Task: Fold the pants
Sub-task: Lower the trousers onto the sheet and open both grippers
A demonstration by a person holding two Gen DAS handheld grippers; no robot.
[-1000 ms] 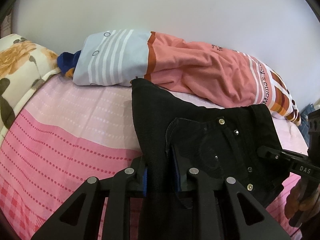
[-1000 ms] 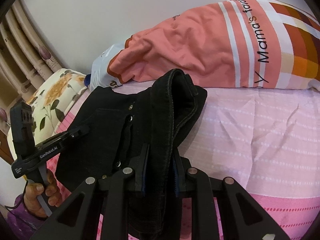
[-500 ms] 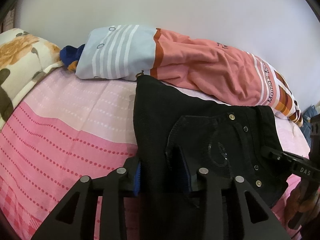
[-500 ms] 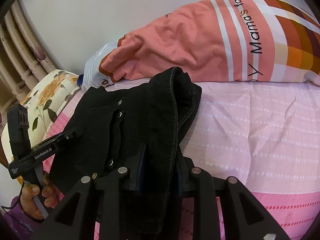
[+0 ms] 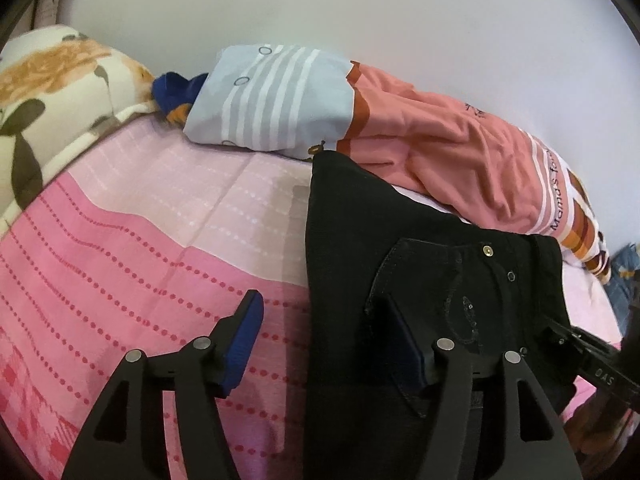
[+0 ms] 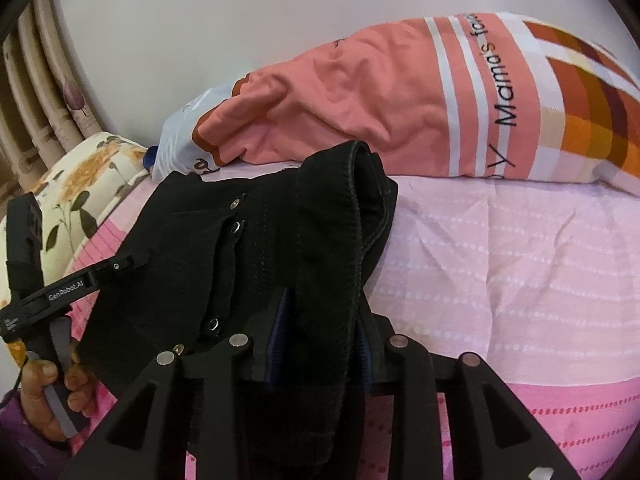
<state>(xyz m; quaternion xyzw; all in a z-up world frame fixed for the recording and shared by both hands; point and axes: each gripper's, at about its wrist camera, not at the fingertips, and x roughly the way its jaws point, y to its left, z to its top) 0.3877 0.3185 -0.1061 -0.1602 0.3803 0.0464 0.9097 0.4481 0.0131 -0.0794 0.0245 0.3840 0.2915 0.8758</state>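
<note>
My left fingers (image 5: 324,340) are opening wide around the edge of the black pants (image 5: 400,248); a second ago they were pinching it, and now the cloth is lying loose between them. My right fingers (image 6: 320,340) are opening slowly too, narrow, with the thick waistband fold in the gap, and I cannot tell if the pads are pressing it or have let go. The pants are lying folded on the pink bed (image 5: 140,248), just in front of the orange quilt (image 6: 380,100). I think pulling back carelessly could snag the waistband and drag the fold open, because the right pads are sitting so close to the bunched cloth.
</note>
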